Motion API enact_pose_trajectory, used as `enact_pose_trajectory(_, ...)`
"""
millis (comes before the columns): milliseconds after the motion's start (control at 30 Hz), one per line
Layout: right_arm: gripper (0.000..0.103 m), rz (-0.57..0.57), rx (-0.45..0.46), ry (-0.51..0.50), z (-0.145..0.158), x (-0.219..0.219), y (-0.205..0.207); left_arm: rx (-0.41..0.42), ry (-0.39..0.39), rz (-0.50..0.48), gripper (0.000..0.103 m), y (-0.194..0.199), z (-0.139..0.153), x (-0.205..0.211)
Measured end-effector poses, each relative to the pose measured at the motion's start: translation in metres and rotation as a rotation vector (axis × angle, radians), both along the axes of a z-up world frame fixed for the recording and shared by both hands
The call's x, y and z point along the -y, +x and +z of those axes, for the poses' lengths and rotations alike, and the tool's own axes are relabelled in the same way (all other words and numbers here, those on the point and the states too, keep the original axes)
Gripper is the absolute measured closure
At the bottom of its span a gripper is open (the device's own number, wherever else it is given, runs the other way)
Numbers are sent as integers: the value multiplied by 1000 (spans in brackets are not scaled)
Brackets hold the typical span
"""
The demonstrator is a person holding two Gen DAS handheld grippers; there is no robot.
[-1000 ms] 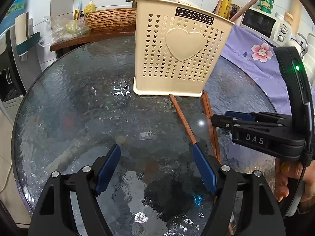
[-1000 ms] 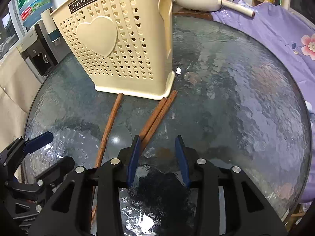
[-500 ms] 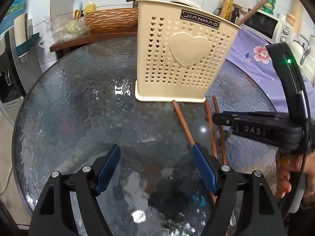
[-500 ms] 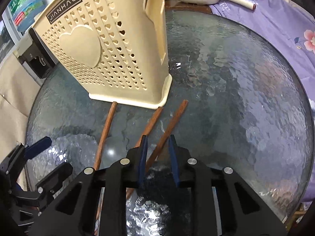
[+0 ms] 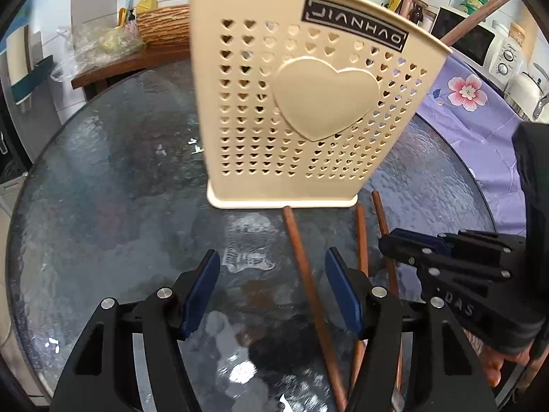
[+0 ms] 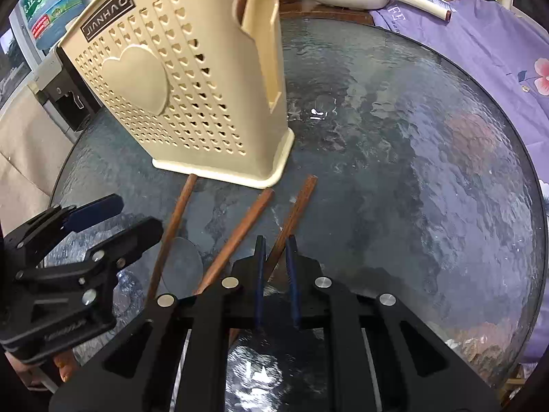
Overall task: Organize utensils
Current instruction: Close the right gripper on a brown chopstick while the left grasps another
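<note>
Wooden chopsticks on the glass table [image 6: 429,171], both grippers angled steeply down.
Right gripper [image 6: 275,250], jaws just closing, now clamps the rightmost chopstick [image 6: 296,206]; left gripper [image 5: 271,274], narrowing but unclosed, straddles the leftmost chopstick [image 5: 302,264], nearer the cream holder [image 5: 302,110] than before.

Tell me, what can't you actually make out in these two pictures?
- Near ends of the three wooden sticks: hidden under the right gripper in its view.
- Contents of the beige holder: cut off by the top edge, left view.
- Whether the right pads press the rightmost stick: hidden between the fingers.
</note>
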State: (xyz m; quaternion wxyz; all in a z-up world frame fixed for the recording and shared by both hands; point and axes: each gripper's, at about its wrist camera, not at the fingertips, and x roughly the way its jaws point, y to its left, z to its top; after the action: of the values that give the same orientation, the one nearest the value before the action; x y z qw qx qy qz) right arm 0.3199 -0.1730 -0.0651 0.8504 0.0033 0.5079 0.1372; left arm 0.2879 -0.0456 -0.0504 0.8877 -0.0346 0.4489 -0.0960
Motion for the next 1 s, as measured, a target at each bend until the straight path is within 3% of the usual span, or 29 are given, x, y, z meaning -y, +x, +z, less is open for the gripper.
enact_pose_trajectory(533, 91, -4, -1, -4, -1, 18, 0, -27, 52, -26, 53, 13, -11, 24)
enact_pose_trajectory(700, 91, 8, -3, -17, -1, 18, -4, -21, 81, -43, 63, 14, -12, 23)
enact_pose_trajectory(867, 91, -15, -10, -32, 0, 12, -1, -34, 78, -39, 64, 21, -11, 20)
enact_pose_trajectory(1000, 91, -26, -10, -56, 0, 6, 1, -26, 101, -43, 77, 22, -11, 26)
